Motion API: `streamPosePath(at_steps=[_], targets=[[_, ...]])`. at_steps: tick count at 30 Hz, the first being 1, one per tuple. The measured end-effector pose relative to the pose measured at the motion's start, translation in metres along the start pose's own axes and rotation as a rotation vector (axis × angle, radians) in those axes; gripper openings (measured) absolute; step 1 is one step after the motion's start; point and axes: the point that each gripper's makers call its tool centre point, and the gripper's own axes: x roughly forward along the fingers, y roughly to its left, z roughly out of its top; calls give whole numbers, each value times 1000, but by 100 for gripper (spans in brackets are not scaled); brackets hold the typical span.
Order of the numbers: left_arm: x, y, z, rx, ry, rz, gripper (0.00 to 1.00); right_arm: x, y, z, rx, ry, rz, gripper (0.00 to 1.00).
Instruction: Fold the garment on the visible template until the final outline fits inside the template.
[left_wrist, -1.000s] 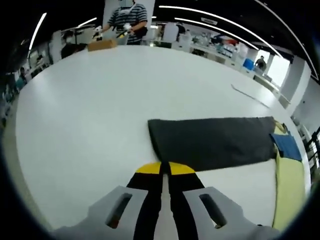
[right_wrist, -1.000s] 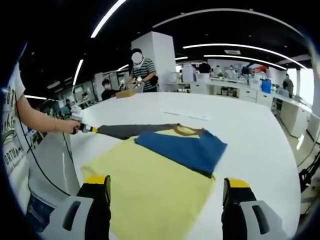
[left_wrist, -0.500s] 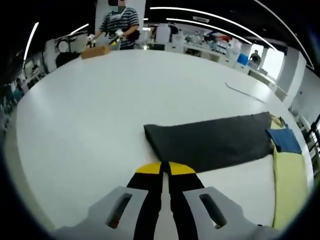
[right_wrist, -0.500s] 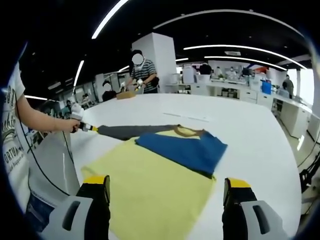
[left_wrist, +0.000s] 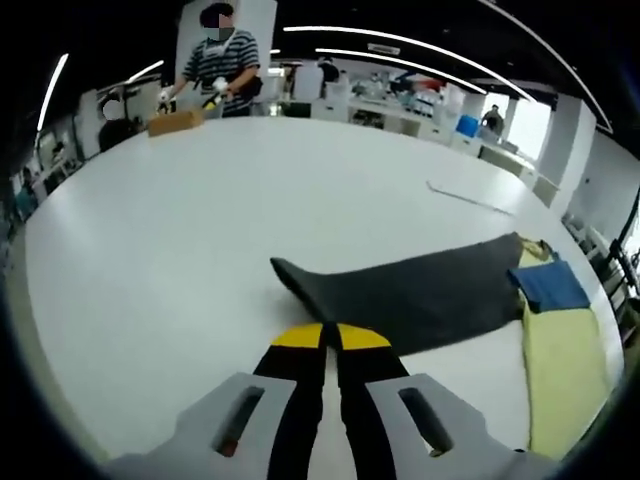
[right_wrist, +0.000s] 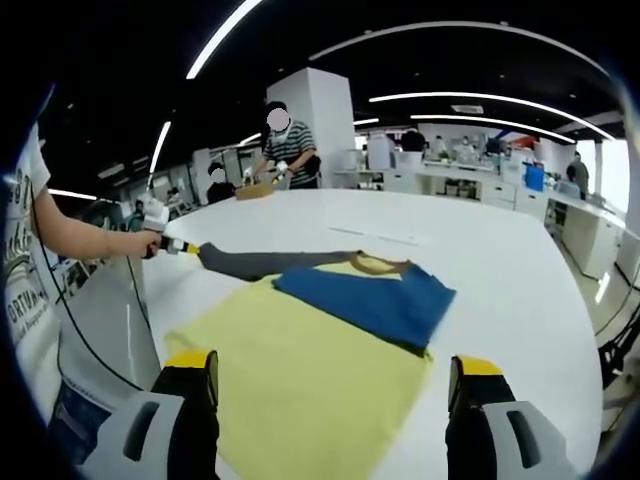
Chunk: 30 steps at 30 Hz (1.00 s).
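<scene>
The garment lies on the white table (right_wrist: 520, 290): a yellow body (right_wrist: 300, 380), a blue sleeve (right_wrist: 370, 300) folded across it, and a dark grey sleeve (right_wrist: 260, 262) stretched out to the left. My left gripper (right_wrist: 178, 247), held by a hand, is shut on the grey sleeve's cuff end, which is raised a little. In the left gripper view the shut left gripper (left_wrist: 330, 335) meets the near edge of the grey sleeve (left_wrist: 410, 295); its far corner curls up, with the blue sleeve (left_wrist: 548, 287) and yellow body (left_wrist: 560, 370) at right. My right gripper (right_wrist: 325, 365) hangs open over the yellow body.
A person in a striped shirt (right_wrist: 285, 140) works at the table's far end beside a brown box (left_wrist: 175, 122). A thin strip (left_wrist: 470, 197) lies on the table beyond the garment. The arm (right_wrist: 90, 240) holding the left gripper reaches in from the left table edge.
The left gripper has lifted the grey sleeve's cuff end off the table; its corner now curls up. The right gripper has stayed open over the yellow body.
</scene>
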Motion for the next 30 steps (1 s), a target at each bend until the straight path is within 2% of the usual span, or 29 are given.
streamPosePath(at_steps=[16,21,30], targets=[[2,-51,18,34,-35,-113,1,2,5,-2,-24,8,20,96],[1,-67,26,14,-56,-158,1,2,8,-1,-24,1,26,96],[1,-106,41,31,-80,-250,1,5,14,1,-25,-6,42,96]])
